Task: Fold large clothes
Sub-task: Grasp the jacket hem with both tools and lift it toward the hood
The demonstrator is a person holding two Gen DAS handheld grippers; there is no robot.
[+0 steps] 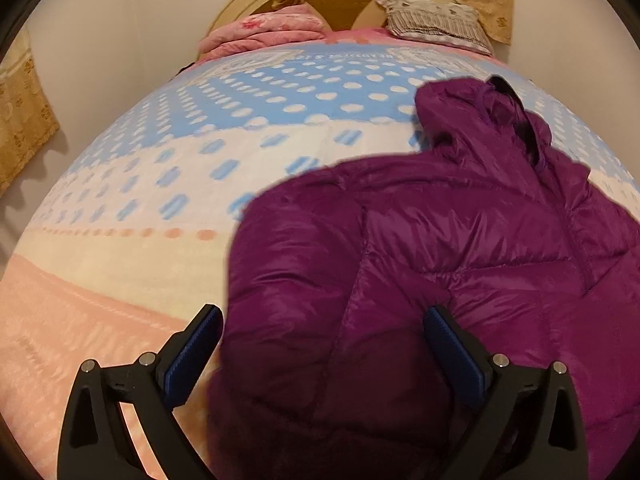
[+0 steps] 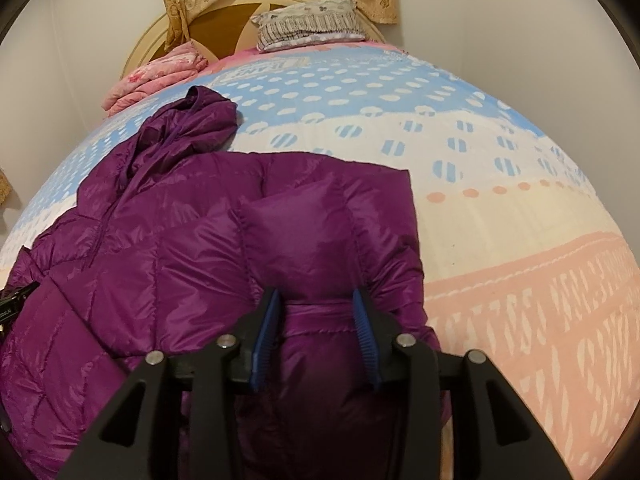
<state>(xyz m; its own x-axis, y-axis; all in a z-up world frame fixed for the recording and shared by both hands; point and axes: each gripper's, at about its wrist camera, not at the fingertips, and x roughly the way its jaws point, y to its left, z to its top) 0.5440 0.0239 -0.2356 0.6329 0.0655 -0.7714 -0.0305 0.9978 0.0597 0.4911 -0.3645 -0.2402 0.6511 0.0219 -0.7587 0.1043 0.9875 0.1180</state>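
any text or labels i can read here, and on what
None reads for certain.
Blanket, pink band: large white letters, upside down and warped, unreadable.
Blanket, blue band near the pillow: small print, too blurred.
Jacket: no visible label.

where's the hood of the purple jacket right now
The hood lies at the far end of the purple jacket, toward the headboard: upper left in the right wrist view, upper right in the left wrist view, just short of the folded pink blanket.
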